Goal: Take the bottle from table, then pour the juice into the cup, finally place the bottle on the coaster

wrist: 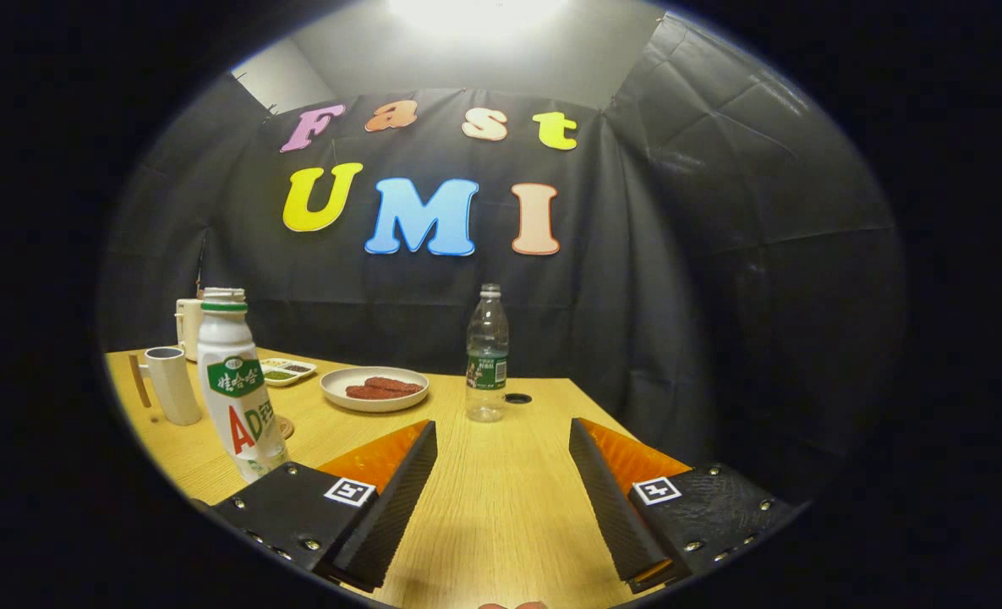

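The gripper [503, 440] hovers low over the wooden table [501, 507], fingers spread wide with nothing between them; the white juice bottle [234, 385] stands upright just left of the left finger; the cup [171, 385] sits farther left; a plate [374, 389] and a clear water bottle [486, 355] stand beyond the fingers; the coaster cannot be made out for certain.

The gripper [503, 440] jaws are ridged wedges on screwed mounts (each bearing a square marker).
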